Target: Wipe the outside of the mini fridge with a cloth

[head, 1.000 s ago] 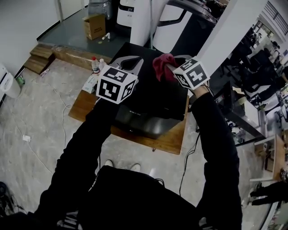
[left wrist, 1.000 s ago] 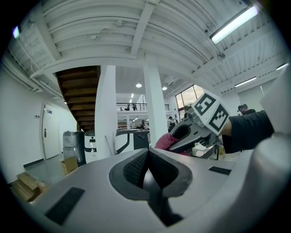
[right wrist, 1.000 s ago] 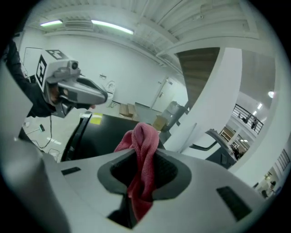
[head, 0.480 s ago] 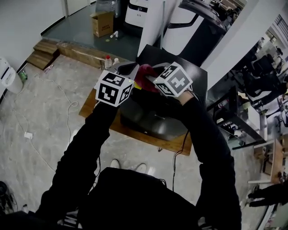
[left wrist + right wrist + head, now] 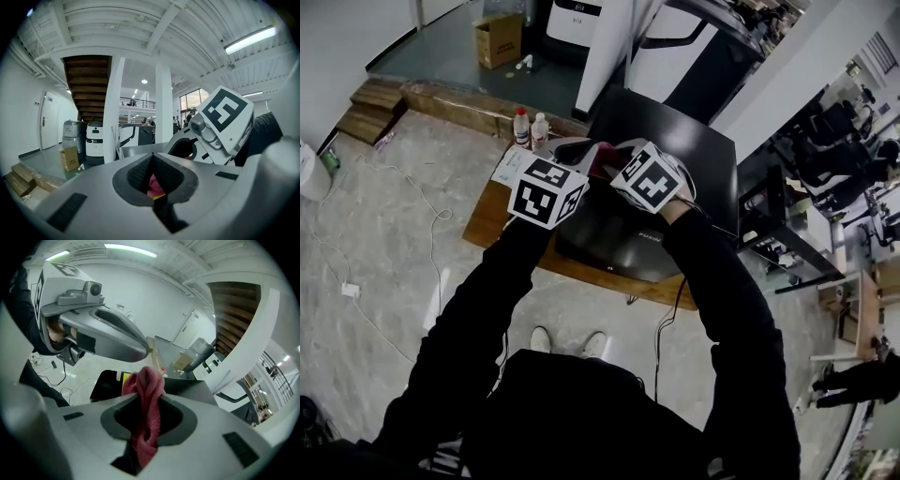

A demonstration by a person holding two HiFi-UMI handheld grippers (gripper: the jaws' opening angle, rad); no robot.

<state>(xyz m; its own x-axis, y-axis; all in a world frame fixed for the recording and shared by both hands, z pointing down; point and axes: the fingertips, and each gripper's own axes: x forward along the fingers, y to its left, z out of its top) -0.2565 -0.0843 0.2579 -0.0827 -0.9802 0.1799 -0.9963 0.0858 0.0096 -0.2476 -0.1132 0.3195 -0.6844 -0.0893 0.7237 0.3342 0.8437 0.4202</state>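
Seemingly not yet put to any face, the red cloth [image 5: 147, 380] sat bunched and pinched in the right gripper [image 5: 149, 397] just above the black mini fridge [image 5: 675, 159], the left gripper [image 5: 152, 157] close beside it, jaws pressed together on nothing, so the wiping looked wholly left to do.

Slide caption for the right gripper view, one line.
Right gripper clamped on a red cloth over the black mini fridge, the shut left gripper tip close beside it.
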